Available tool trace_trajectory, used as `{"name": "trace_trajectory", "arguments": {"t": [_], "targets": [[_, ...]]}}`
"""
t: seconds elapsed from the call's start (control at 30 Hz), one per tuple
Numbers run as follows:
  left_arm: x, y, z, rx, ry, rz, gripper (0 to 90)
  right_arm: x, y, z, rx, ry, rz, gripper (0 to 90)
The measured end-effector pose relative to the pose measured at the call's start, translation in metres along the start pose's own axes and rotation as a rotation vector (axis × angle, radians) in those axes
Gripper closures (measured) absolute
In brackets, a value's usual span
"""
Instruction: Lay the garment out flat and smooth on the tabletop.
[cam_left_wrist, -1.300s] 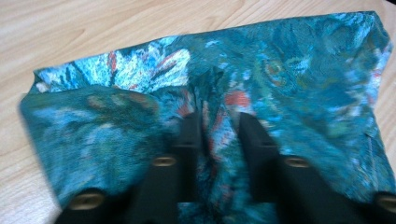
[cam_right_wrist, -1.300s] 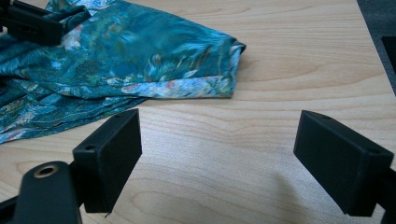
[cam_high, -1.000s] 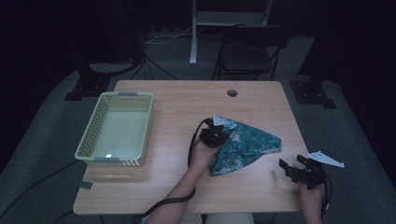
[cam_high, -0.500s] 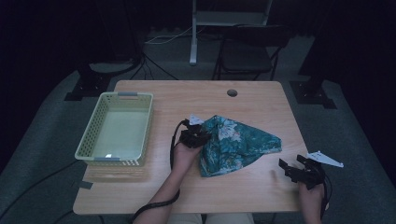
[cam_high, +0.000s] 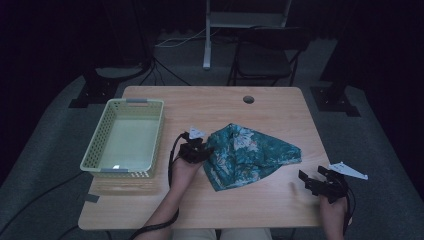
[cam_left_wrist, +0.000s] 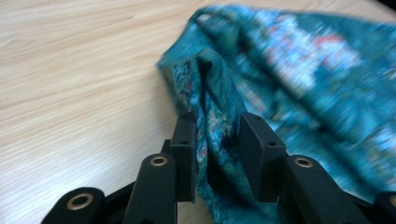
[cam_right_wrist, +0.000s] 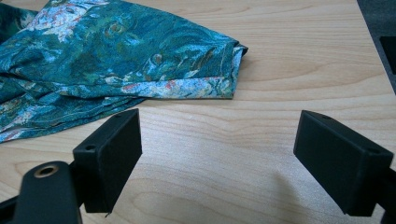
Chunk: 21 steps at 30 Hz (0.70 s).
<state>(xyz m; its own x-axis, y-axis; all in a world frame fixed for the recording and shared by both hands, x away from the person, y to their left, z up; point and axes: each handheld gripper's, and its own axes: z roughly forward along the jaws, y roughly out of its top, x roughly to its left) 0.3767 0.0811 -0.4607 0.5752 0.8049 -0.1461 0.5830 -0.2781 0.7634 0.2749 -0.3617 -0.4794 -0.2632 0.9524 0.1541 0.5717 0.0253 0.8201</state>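
A teal floral cloth (cam_high: 252, 152) lies crumpled in the middle of the wooden table (cam_high: 175, 102). My left gripper (cam_high: 196, 148) sits at the cloth's left corner. In the left gripper view the left gripper (cam_left_wrist: 217, 128) is shut on a bunched fold of the cloth (cam_left_wrist: 303, 70), just above the tabletop. My right gripper (cam_high: 320, 181) rests near the table's front right corner, apart from the cloth. In the right gripper view the right gripper (cam_right_wrist: 219, 140) is wide open with bare wood between its jaws, and the cloth's folded edge (cam_right_wrist: 116, 56) lies ahead to the left.
A pale green slotted basket (cam_high: 125, 140) stands at the table's left side, with nothing in it. A round cable hole (cam_high: 248, 99) is near the far edge. A dark chair (cam_high: 270, 50) and stand legs are on the floor beyond the table.
My left gripper has pulled the cloth's corner leftward, toward the basket, and the cloth has slid with it. The right gripper has stayed put.
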Motion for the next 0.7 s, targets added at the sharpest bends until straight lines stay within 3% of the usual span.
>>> {"name": "trace_trajectory", "arguments": {"t": [0.1,0.27,0.53,0.6,0.7], "targets": [[0.008,-0.007,-0.005,0.006,0.035,-0.027,59.2,0.001,0.000,0.000,0.002,-0.002,-0.002,14.5],[0.016,-0.017,-0.014,-0.009,0.101,-0.057,55.1,0.001,0.000,0.000,0.003,-0.009,-0.009,14.5],[0.018,-0.029,-0.023,-0.032,0.079,-0.074,54.9,0.002,0.000,0.001,0.013,0.012,-0.017,14.5],[0.012,-0.031,-0.031,-0.048,0.120,-0.046,45.8,0.002,0.001,0.002,0.025,0.037,-0.019,14.5],[0.006,-0.033,-0.041,-0.072,0.080,-0.052,38.5,0.000,0.002,0.004,0.036,0.067,-0.009,17.8]]}}
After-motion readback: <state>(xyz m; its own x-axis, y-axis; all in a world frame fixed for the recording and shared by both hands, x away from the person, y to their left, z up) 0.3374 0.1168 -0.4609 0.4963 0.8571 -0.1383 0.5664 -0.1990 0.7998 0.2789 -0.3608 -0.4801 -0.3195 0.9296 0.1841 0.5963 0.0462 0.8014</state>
